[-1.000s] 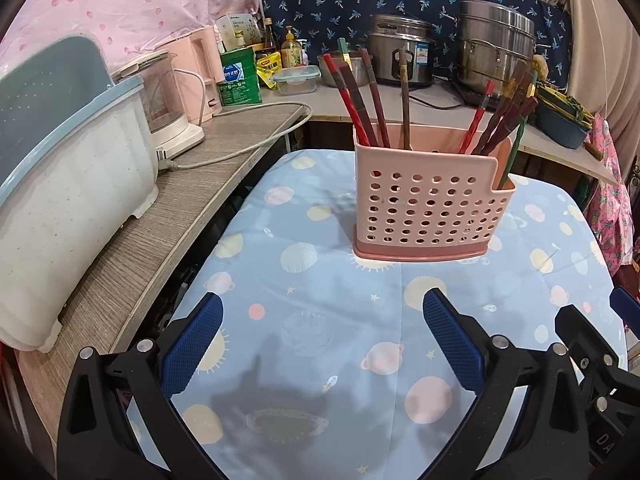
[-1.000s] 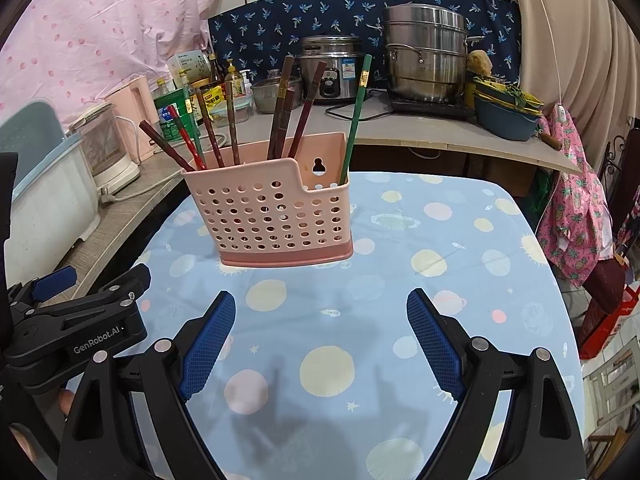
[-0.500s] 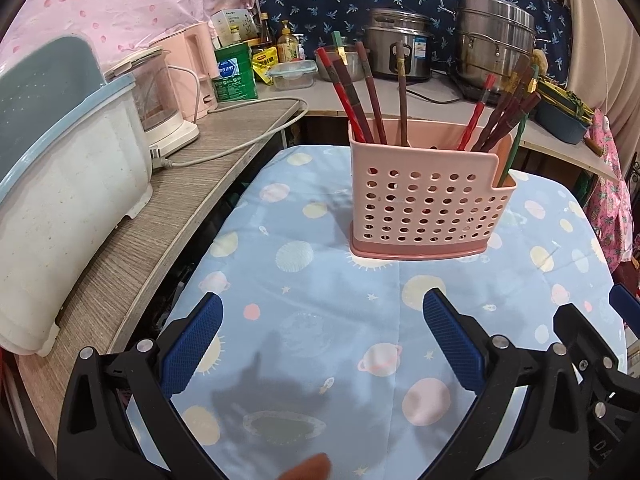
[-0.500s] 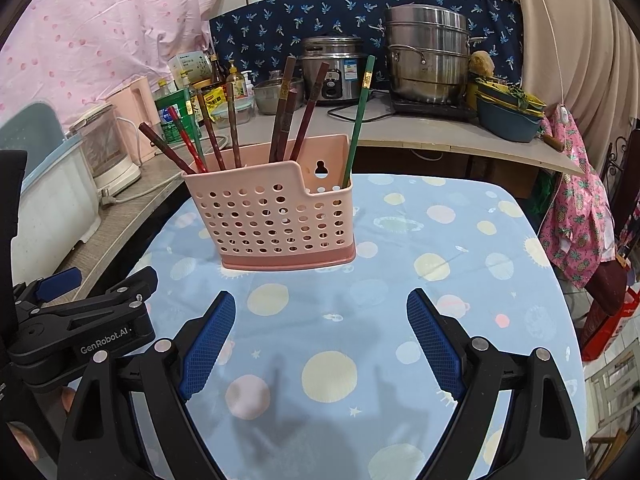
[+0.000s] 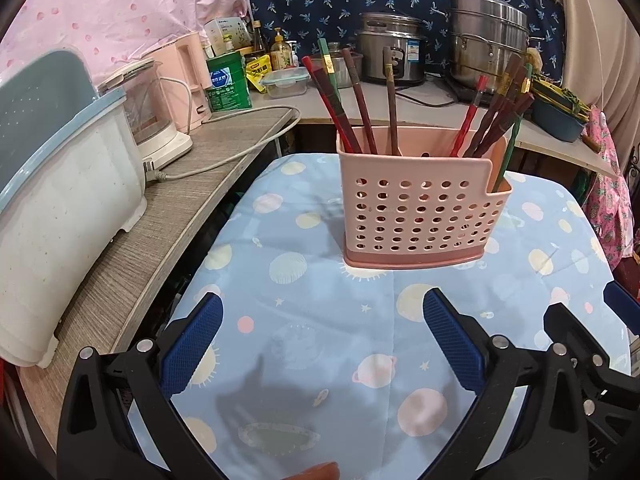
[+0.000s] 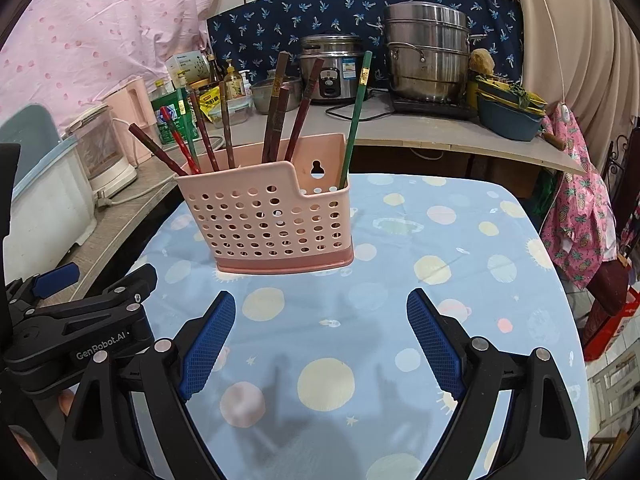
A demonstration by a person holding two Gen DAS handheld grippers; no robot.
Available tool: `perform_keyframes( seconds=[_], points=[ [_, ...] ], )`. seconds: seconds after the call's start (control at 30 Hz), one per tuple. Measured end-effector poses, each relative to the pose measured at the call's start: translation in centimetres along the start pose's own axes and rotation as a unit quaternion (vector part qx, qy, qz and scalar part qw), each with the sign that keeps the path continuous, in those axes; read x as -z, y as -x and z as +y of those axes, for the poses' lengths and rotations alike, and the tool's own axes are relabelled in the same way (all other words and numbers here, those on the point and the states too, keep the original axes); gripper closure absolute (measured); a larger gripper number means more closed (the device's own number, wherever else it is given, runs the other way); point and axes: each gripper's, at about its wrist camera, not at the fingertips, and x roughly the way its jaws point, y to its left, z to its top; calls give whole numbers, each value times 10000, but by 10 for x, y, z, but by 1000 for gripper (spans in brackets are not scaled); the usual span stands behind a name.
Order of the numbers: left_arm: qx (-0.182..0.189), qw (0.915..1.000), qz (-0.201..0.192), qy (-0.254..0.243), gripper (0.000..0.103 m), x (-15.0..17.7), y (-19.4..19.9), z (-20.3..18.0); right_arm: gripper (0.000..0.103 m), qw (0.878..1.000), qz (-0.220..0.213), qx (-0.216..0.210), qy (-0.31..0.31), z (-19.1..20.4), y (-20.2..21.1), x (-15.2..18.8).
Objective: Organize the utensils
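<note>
Left tongs (image 5: 322,316): spread wide, nothing between the blue pads, lower centre of the left wrist view, above the blue patterned cloth. Right tongs (image 6: 321,316): likewise spread wide and empty, lower centre of the right wrist view. In the left view, part of the right tongs shows at the lower right edge; in the right view, the body of the left tongs shows at the lower left.

Pink perforated holder (image 5: 420,216) stands upright on the tabletop (image 5: 280,320), centre of the left view, slightly right; in the right view it sits centre-left. It is well apart from both tongs.

Chopsticks (image 5: 362,104) stand in the holder in two groups: one cluster at its left end, leaning left, another at its right end, leaning right. Colours red, brown and green. One green chopstick (image 6: 356,120) stands alone at the notched right end of the holder in the right view.

Surroundings: white and blue tub (image 5: 60,208) at the left edge on a grey side counter; rice cooker (image 5: 390,50) and steel steamer pot (image 5: 488,40) at the upper right, against a dark blue patterned backing.
</note>
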Motion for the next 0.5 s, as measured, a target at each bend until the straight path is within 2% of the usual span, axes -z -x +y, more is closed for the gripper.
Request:
perform_keyframes(
  seconds=[0.5],
  points=[
    [-73,9998,104,148,7,-5,-13,3,19,10000,6,5,-7,-3,-9,-5]
  ],
)
